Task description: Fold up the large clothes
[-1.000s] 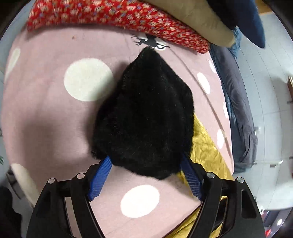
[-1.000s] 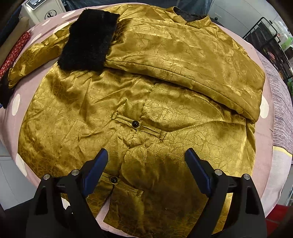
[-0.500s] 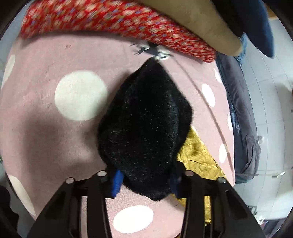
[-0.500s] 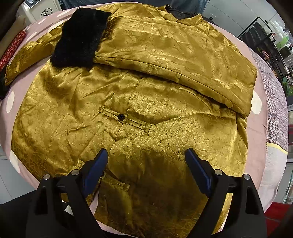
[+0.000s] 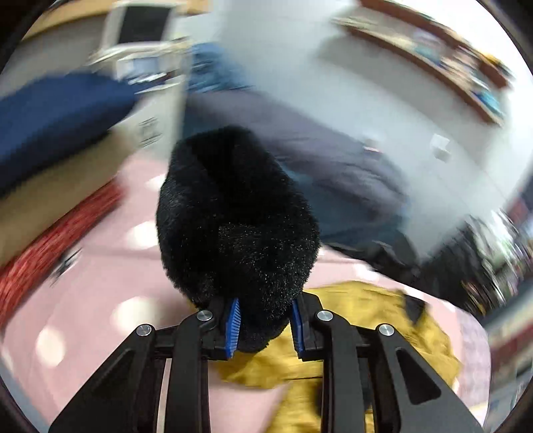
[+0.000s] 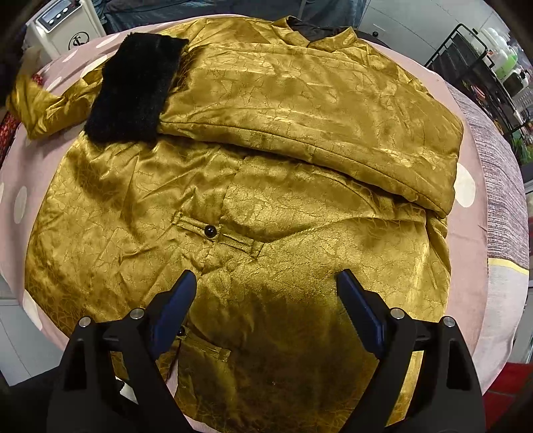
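A gold satin coat [image 6: 253,200] lies spread on a pink dotted cover [image 6: 466,186]. One sleeve is folded across its upper part, ending in a black fur cuff [image 6: 133,90]. My left gripper [image 5: 265,319] is shut on the other black fur cuff [image 5: 236,213] and holds it raised above the cover, with gold sleeve fabric [image 5: 349,333] trailing below; this view is blurred. My right gripper [image 6: 266,299] is open and empty, hovering over the coat's lower part near a buttoned tab [image 6: 216,231].
A white appliance [image 6: 63,26] stands behind the cover at the far left. A black wire rack [image 6: 476,63] stands at the far right. Red patterned cloth [image 5: 50,246] and a navy item [image 5: 56,116] lie beside the cover in the left wrist view.
My left gripper closed on the fur cuff and lifted it off the cover, swinging toward the coat. My right gripper stayed open over the coat and shifted slightly.
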Demonstrator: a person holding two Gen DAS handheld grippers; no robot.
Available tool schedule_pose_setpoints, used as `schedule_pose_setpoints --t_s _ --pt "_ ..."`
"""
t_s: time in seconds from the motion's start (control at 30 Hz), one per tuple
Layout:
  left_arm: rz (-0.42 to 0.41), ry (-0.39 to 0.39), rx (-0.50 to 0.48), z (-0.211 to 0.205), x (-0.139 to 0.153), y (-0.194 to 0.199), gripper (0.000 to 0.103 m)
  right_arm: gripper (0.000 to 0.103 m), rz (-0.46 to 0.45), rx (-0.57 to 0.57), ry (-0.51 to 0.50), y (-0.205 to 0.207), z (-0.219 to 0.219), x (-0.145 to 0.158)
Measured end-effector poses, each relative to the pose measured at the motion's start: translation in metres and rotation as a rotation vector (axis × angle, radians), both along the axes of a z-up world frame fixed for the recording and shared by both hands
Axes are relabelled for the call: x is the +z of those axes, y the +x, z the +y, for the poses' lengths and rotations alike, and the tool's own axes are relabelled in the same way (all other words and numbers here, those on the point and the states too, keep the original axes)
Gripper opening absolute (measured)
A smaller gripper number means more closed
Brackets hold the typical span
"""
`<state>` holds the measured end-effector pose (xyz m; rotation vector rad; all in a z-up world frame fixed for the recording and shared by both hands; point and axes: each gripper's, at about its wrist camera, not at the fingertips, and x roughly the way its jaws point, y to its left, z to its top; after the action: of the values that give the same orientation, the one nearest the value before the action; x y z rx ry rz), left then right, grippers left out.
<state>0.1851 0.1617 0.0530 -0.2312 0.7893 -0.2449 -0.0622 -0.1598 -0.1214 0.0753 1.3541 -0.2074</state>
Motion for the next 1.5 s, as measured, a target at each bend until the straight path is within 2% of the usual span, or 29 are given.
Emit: schedule_pose_setpoints --t_s 0.1,0.2,0.3,0.4,0.53,0.63,0.7,0.73,0.77,0.8,0.83,0.87,0.97,1.13,1.23,1.33,1.5 --pt "-0.026 -0.03 -0.162 -0.074 0.015 -0.012 0.024 0.086 -0.01 -0.02 0.003 0.0 -0.008 0.001" --pt "-0.018 -0.032 -0.306 -0.144 0.013 -0.029 0.024 0.086 -0.02 -0.06 0.006 -0.002 -0.019 0.003" --pt "-0.011 -0.006 -0.428 -0.205 0.004 -0.053 0.024 0.086 -0.027 -0.117 0.013 -0.006 -0.035 0.004" --pt "-0.038 0.059 -0.559 -0.263 -0.002 -0.084 0.024 0.086 -0.027 -0.172 0.025 -0.012 -0.048 0.003" --pt "-0.056 0.145 -0.675 -0.309 -0.017 -0.118 0.024 0.086 -0.021 -0.215 0.028 -0.021 -0.061 -0.001" --pt "-0.026 0.195 -0.73 -0.33 -0.035 -0.132 0.024 0.086 -0.015 -0.231 0.03 -0.028 -0.066 -0.004" --pt "0.027 0.231 -0.777 -0.343 -0.052 -0.14 0.024 0.086 -0.015 -0.243 0.038 -0.031 -0.07 -0.006" --pt "0.038 0.241 -0.786 -0.345 -0.057 -0.142 0.028 0.086 -0.015 -0.25 0.043 -0.031 -0.072 -0.006" --pt "0.061 0.248 -0.806 -0.351 -0.066 -0.144 0.04 0.086 -0.016 -0.254 0.044 -0.031 -0.073 -0.007" --pt "0.092 0.237 -0.833 -0.354 -0.072 -0.147 0.046 0.086 -0.017 -0.259 0.045 -0.031 -0.075 -0.007" --pt "0.111 0.222 -0.847 -0.354 -0.075 -0.148 0.057 0.086 -0.017 -0.264 0.05 -0.03 -0.077 -0.007" --pt "0.129 0.212 -0.848 -0.354 -0.077 -0.149 0.068 0.086 -0.017 -0.267 0.053 -0.03 -0.078 -0.007" --pt "0.15 0.186 -0.825 -0.348 -0.081 -0.151 0.081 0.086 -0.019 -0.272 0.057 -0.026 -0.085 -0.008" --pt "0.18 0.174 -0.741 -0.317 -0.085 -0.145 0.082 0.086 -0.019 -0.297 0.07 -0.023 -0.094 -0.009" --pt "0.203 0.195 -0.63 -0.282 -0.093 -0.135 0.082 0.086 -0.039 -0.306 0.06 -0.02 -0.096 -0.003" --pt "0.219 0.255 -0.507 -0.241 -0.109 -0.13 0.082 0.086 -0.095 -0.311 0.033 -0.013 -0.098 0.012" --pt "0.297 0.308 -0.415 -0.202 -0.136 -0.131 0.082 0.086 -0.267 -0.26 -0.051 0.008 -0.091 0.05"
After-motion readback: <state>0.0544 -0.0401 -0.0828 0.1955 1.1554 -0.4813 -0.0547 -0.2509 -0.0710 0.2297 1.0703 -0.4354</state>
